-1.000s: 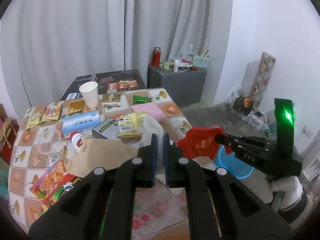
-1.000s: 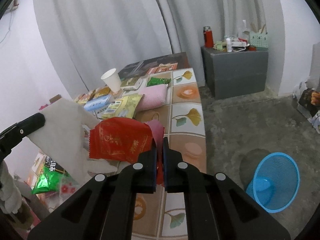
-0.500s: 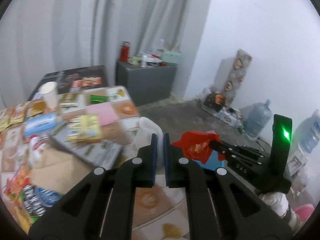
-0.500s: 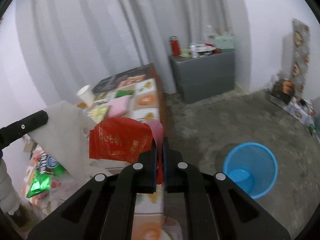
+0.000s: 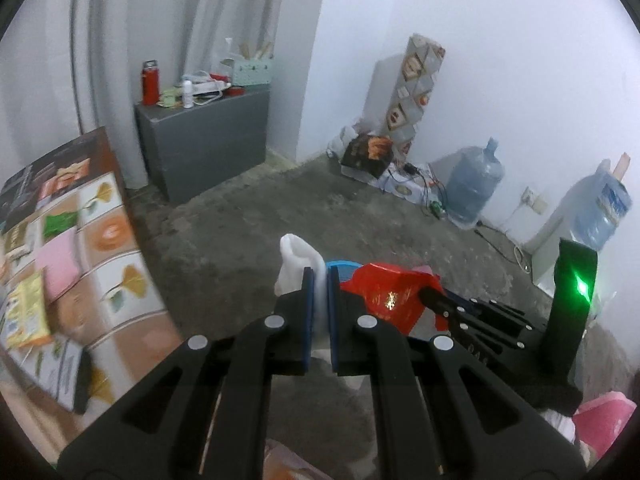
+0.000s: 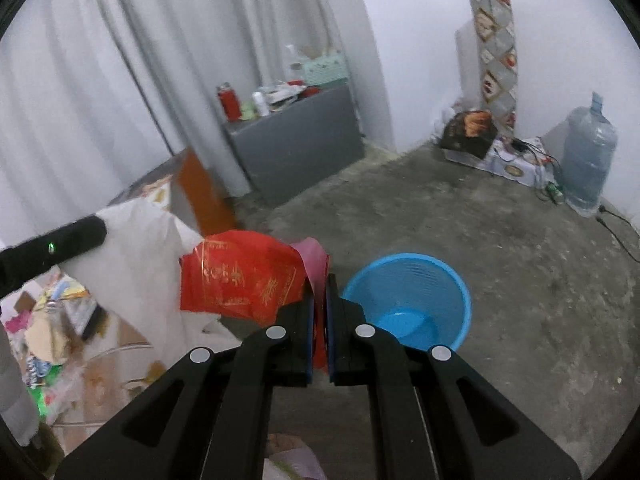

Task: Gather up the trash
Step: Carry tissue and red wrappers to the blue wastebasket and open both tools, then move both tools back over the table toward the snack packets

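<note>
My left gripper (image 5: 319, 280) is shut on a white tissue (image 5: 298, 260), which also shows in the right wrist view (image 6: 140, 264). My right gripper (image 6: 319, 286) is shut on a red wrapper (image 6: 240, 276) with a pink sheet (image 6: 314, 256) behind it. The red wrapper also shows in the left wrist view (image 5: 384, 292), held by the right gripper (image 5: 424, 294). A blue mesh trash basket (image 6: 408, 300) stands on the floor just right of and below my right gripper. In the left wrist view only its rim (image 5: 344, 266) shows behind the wrapper.
The tiled table (image 5: 100, 240) with leftover wrappers is at the left. A grey cabinet (image 6: 296, 148) stands by the curtain. Water jugs (image 5: 474, 188) and boxes line the right wall. Concrete floor (image 6: 480, 240) lies around the basket.
Both grippers have swung right, away from the table and over the floor, still holding their items. The blue basket is now closer and just beside the right gripper.
</note>
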### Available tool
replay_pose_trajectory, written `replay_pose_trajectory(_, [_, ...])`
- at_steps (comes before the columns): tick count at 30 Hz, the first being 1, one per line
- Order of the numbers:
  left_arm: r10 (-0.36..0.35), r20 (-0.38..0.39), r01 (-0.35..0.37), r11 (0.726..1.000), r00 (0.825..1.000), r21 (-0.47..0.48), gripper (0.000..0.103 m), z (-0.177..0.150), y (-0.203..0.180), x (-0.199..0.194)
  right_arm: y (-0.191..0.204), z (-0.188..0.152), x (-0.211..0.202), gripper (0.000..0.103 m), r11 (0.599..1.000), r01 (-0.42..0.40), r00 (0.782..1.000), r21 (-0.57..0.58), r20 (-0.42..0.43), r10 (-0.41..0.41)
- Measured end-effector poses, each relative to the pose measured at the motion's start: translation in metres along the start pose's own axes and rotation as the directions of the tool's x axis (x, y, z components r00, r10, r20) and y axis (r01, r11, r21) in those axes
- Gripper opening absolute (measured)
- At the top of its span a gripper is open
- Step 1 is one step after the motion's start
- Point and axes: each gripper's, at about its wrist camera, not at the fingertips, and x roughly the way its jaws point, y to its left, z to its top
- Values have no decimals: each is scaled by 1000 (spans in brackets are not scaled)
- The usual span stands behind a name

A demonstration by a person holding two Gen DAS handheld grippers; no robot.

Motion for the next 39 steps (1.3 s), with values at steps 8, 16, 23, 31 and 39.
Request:
replay_pose_trajectory(8, [-14, -122, 14, 1000, 992, 1, 5, 10, -13, 91, -40, 1, 66, 5, 998, 61, 993, 27, -106, -58])
replay_pose_trajectory(16, [-4, -230, 1, 1000, 973, -14, 5, 17, -17, 184, -73, -1, 143, 6, 994, 102, 967, 51, -241, -87])
replay_pose_trajectory(23, [-31, -275, 15, 998, 961, -58, 14, 10, -12, 246, -112, -12, 201, 19, 973, 211, 935, 92, -309, -173])
replay_pose_trajectory(31, [-63, -251, 52, 997, 966, -49, 44, 4, -25, 241, -139, -39, 208, 46, 955, 269, 915, 126, -342, -213])
replay_pose_trajectory(39, [-96, -134, 97, 995, 986, 0, 65, 7, -40, 168, -107, -42, 140, 48, 976, 196, 966, 91, -189, -176])
